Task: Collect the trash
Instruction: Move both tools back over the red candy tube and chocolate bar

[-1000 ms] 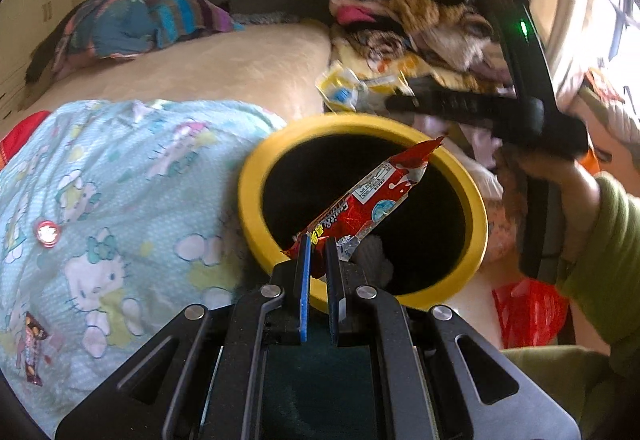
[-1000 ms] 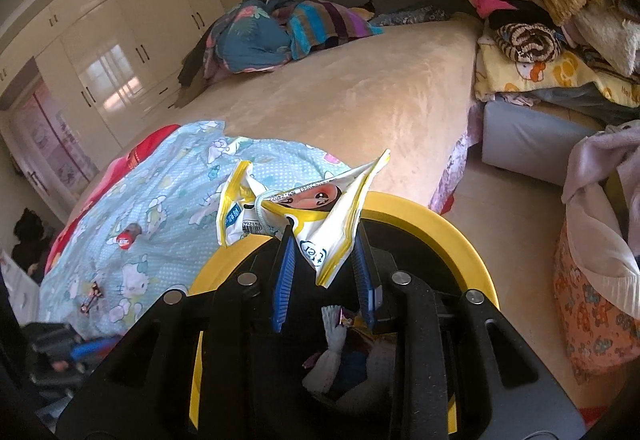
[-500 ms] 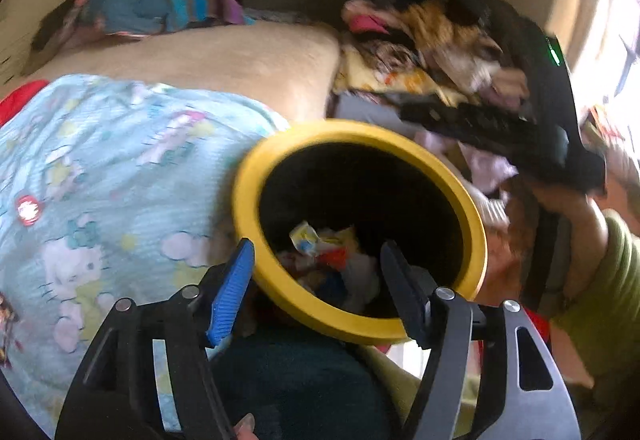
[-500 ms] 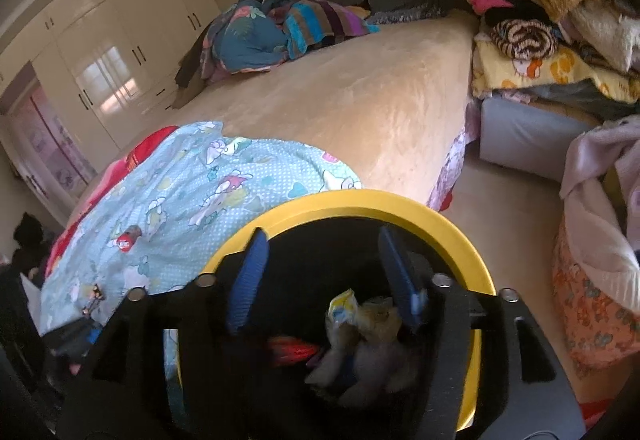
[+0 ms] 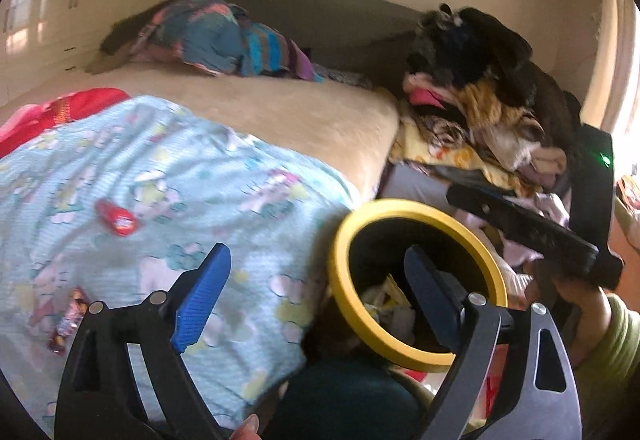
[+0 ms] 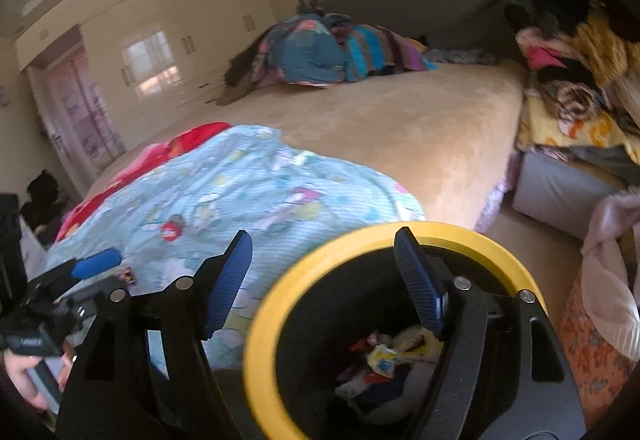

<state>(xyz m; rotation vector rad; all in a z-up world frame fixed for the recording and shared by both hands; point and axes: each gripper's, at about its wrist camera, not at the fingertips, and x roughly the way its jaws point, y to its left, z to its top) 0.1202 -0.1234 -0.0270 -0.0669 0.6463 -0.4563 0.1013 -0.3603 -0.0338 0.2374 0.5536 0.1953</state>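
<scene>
A black bin with a yellow rim (image 5: 400, 204) (image 6: 460, 230) stands beside the bed, with crumpled wrappers (image 5: 384, 300) (image 6: 384, 356) lying inside. My left gripper (image 5: 316, 268) hovers over the bin's left rim and the blanket's edge; its jaws are opening with nothing between them. My right gripper (image 6: 323, 240) is above the bin's left rim, its jaws also opening and empty. A red wrapper (image 5: 118, 217) (image 6: 172, 232) and a small dark wrapper (image 5: 68, 316) (image 6: 127, 275) lie on the light-blue cartoon blanket (image 5: 200, 175).
The beige bed (image 6: 400, 127) carries a colourful bedding bundle (image 5: 224, 39) at its far end. A tall clothes pile (image 5: 480, 87) sits on a grey box (image 6: 560, 191) to the right. White wardrobes (image 6: 160, 39) line the far wall.
Both grippers opened. The red wrapper left the left gripper, the yellow-white one left the right, and both now lie in the bin. Both views have risen and swung left toward the bed.
</scene>
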